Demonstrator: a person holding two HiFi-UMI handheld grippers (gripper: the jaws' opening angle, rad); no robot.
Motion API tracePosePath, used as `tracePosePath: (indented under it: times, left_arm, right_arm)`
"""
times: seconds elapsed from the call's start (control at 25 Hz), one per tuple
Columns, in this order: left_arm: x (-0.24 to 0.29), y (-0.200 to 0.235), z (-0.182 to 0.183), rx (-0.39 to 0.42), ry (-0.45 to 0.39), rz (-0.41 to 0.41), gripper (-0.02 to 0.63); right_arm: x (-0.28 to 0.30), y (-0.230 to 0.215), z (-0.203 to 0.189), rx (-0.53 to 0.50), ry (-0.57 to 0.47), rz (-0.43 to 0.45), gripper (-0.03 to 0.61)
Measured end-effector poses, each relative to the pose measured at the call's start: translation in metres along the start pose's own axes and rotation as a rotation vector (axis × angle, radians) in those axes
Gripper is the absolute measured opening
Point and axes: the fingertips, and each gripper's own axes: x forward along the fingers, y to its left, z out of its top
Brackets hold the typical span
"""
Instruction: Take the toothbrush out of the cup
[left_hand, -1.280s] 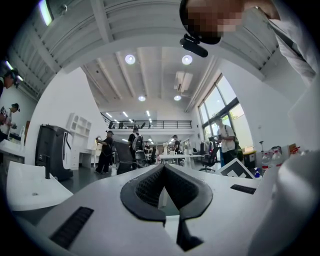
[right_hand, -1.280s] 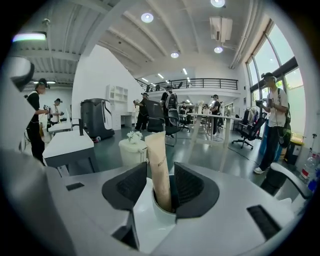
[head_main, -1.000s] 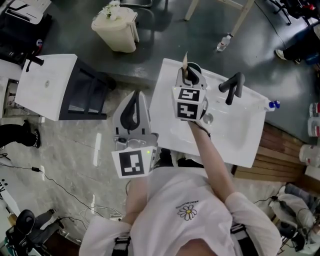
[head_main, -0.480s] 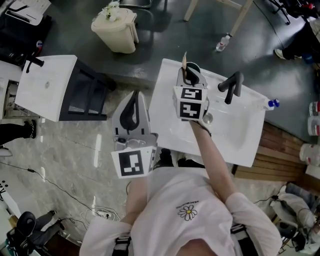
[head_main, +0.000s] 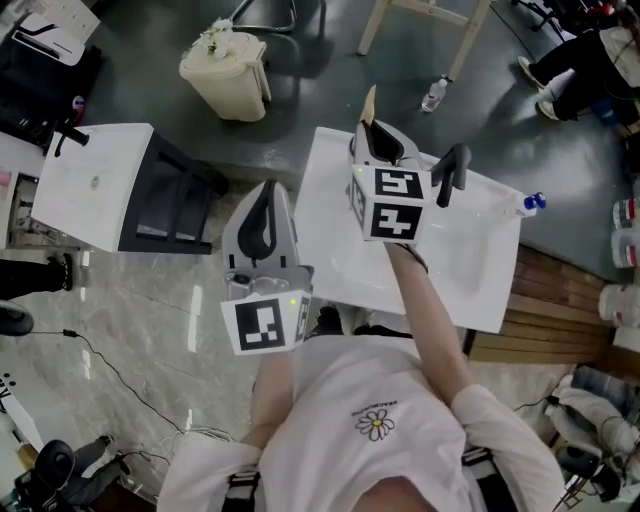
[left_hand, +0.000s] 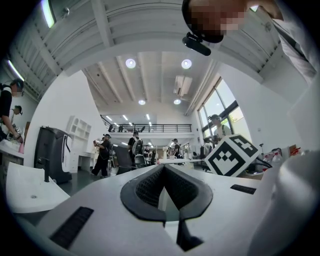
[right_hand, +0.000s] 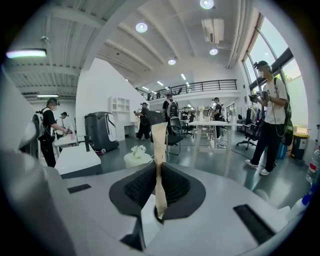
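Observation:
My right gripper (head_main: 376, 135) hangs above the back left corner of the white sink (head_main: 480, 270). Its jaws are closing, and the pads press on a thin beige toothbrush (head_main: 369, 106). In the right gripper view the toothbrush (right_hand: 159, 150) stands upright between the dark pads of the right gripper (right_hand: 160, 170) and sticks out past their tips. The cup is hidden below that gripper. My left gripper (head_main: 269, 190) is held off the sink's left edge over the floor. Nothing shows between the pads of the left gripper (left_hand: 163, 169), and their tips meet.
A black faucet (head_main: 450, 175) stands at the sink's back edge, and a blue-capped bottle (head_main: 530, 203) lies at its right corner. A second white unit (head_main: 95, 185) stands to the left. A cream bin (head_main: 225, 70) and a small bottle (head_main: 433, 95) are on the floor beyond.
My right gripper has risen with the toothbrush in it, and now covers the dark cup that showed under it before. The left gripper has stayed put.

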Motion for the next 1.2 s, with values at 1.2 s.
tracePosePath:
  times: [1.2]
  left_arm:
    - [-0.005,-0.119,0.084,0.013,-0.211,-0.243,0.015]
  right_arm:
    - [-0.274,-0.084,0.068,-0.028,-0.668,-0.170,0.029]
